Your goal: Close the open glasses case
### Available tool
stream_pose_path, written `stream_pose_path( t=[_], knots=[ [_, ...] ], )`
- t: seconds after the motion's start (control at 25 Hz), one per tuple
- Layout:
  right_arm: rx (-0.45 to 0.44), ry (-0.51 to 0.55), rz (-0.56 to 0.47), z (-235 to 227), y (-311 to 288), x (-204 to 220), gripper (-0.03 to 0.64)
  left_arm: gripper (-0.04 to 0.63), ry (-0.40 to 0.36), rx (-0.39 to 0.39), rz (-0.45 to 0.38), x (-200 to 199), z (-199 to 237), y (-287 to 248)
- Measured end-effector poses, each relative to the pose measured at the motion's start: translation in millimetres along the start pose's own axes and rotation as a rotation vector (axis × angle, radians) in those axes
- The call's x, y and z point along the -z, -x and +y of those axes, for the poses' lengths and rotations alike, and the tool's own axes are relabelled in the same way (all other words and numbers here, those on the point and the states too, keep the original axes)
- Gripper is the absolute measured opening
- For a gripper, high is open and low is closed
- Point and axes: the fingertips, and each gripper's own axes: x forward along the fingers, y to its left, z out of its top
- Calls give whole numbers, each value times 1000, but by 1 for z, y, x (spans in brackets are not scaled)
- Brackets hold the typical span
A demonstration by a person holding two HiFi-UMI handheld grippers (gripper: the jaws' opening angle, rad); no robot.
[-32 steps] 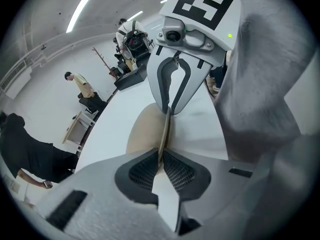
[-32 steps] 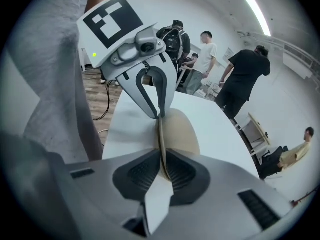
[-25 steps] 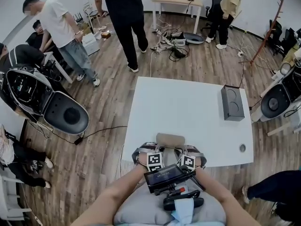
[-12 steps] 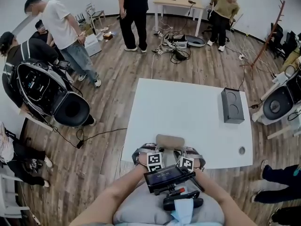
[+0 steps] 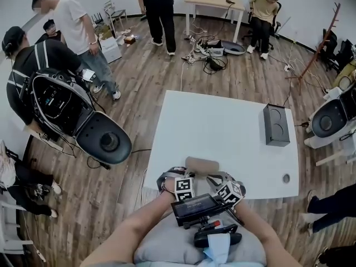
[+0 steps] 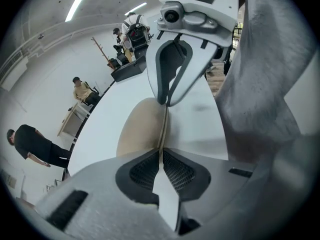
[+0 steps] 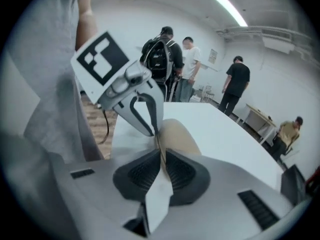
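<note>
A tan glasses case lies on the white table close to its near edge. My two grippers meet at it from either side, left gripper and right gripper. In the left gripper view the left gripper has its pads pressed together on a thin tan edge that runs up from the case, and the right gripper faces it. In the right gripper view the right gripper pinches the same thin edge of the case, opposite the left gripper.
A black box stands at the table's right edge, and a small round hole is near the front right corner. Several people stand on the wooden floor beyond. One at the left carries bulky black gear near the table's left side.
The right gripper's marker cube has rolled and shifted slightly right. The left gripper and the case have stayed put. The person with the black gear has come closer, and others have walked about.
</note>
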Motion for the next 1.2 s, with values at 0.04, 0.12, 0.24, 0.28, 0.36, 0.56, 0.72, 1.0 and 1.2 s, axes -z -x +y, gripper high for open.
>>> stream_pose_path(
  t=[0.04,0.12,0.24,0.28,0.36,0.56,0.72,1.0,1.2],
  knots=[
    [-9,-87,-55,-5,7,-4,49,40,-1,1,0,0,1,-1],
    [-44,-314,-172,-14,26,-11,49,40,-3,3,-2,0,0,-2],
    [-151,-601,-372,-21,58,-32,49,40,2,5,-8,1,-1,2],
    [-184,-661,-435,-22,68,-39,49,40,5,6,-12,1,0,4],
    [-228,-723,-522,-20,82,-50,49,40,11,10,-22,-1,0,6],
    [-218,-740,-554,-13,93,-54,49,40,27,24,-37,0,2,14],
    [-211,-748,-570,-10,98,-61,49,40,21,7,-46,5,3,13],
    [-238,-718,-576,3,98,-77,49,40,167,10,-260,-27,16,59],
    [-258,-718,-581,8,96,-78,49,40,330,26,-471,-51,17,94]
  ],
)
